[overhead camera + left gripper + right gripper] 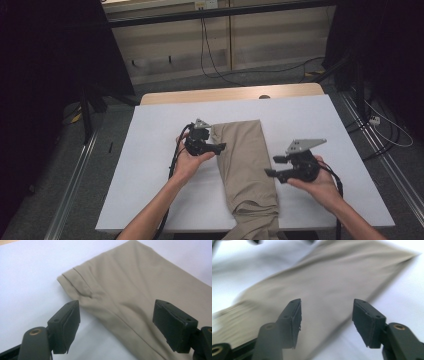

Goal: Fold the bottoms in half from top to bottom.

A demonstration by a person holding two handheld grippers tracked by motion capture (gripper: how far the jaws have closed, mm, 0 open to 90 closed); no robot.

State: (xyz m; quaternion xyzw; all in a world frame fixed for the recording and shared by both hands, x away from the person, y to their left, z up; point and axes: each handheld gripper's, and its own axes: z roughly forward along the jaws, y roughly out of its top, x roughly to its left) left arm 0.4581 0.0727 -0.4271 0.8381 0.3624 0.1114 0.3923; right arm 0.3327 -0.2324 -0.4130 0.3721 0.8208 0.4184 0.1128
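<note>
While both jaws stand wide open and empty, we should bring the left gripper [220, 146] and right gripper [272, 166] low onto the trousers' [245, 160] long edges, gripping evenly.

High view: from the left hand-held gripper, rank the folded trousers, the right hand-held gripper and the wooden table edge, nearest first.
1. Folded trousers: just right of the left hand-held gripper, mid-table.
2. Right hand-held gripper: across the trousers, on the right.
3. Wooden table edge: at the far side, beyond the white table cover.
</note>
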